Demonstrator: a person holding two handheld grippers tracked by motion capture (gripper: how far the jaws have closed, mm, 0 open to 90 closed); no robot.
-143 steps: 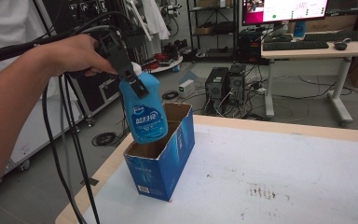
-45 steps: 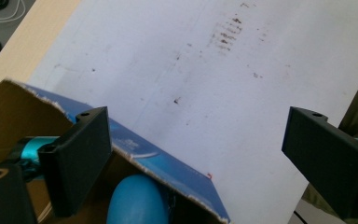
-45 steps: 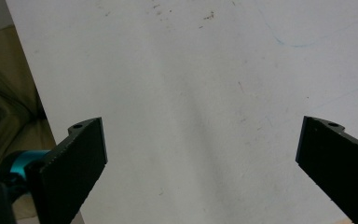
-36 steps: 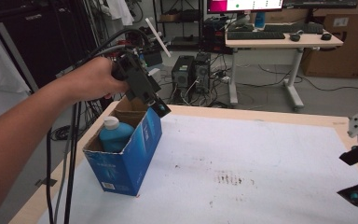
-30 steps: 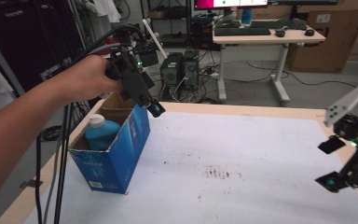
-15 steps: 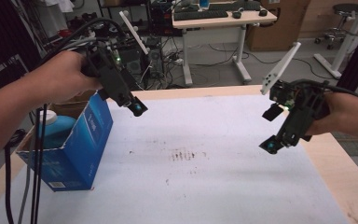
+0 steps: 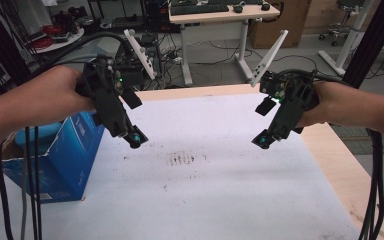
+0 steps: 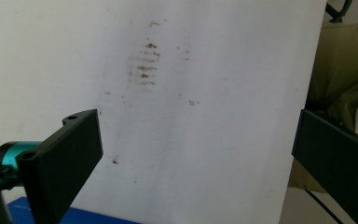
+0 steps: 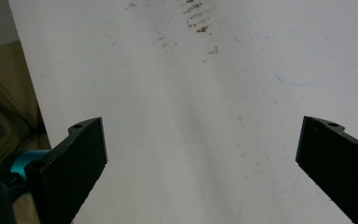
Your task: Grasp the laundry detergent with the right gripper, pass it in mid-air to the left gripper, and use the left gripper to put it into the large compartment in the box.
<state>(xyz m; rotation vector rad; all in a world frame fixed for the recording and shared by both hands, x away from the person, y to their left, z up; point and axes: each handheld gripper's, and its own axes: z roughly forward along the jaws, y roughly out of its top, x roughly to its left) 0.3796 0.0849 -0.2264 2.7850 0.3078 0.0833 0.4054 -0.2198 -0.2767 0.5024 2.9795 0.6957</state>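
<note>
Both grippers hang over the white table (image 7: 220, 200), jaws wide apart, nothing in them.
I see the blue box (image 7: 70, 155) at the table's left edge, just beside my left gripper (image 7: 130, 120); right gripper (image 7: 270, 122) well apart.

The high view is rather dim and soft, with the white table sheet (image 7: 220, 165) evenly lit and only weak shadows. In both gripper views the sheet looks bright, almost washed out, and the near black jaws are slightly blurred.
</note>
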